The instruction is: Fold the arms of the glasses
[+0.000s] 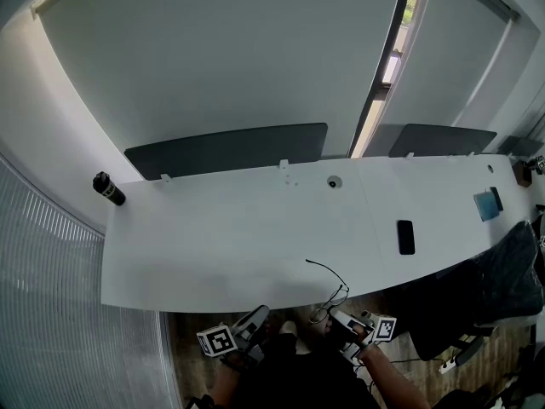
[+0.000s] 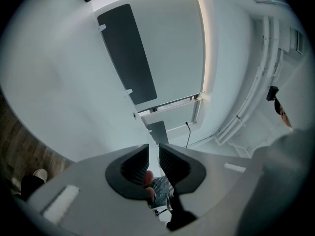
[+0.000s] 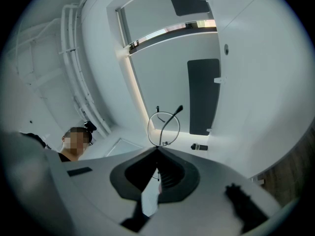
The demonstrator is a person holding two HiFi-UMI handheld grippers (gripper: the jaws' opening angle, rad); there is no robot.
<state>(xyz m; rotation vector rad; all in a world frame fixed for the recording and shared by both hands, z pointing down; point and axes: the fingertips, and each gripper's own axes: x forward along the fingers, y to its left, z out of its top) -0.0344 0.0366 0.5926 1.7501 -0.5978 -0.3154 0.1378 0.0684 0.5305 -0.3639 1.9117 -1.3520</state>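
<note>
the glasses (image 1: 339,294) (image 3: 170,119) sit at the near edge of the white table (image 1: 238,228), one arm reaching over the tabletop. the right gripper (image 1: 336,316) (image 3: 157,150) is clamped on their frame. the left gripper (image 1: 260,313) (image 2: 153,151), just off that same edge, is slightly parted and holds nothing. a black phone (image 1: 406,237) lies toward the table's right, and a black bottle (image 1: 108,188) is at its far left corner.
</note>
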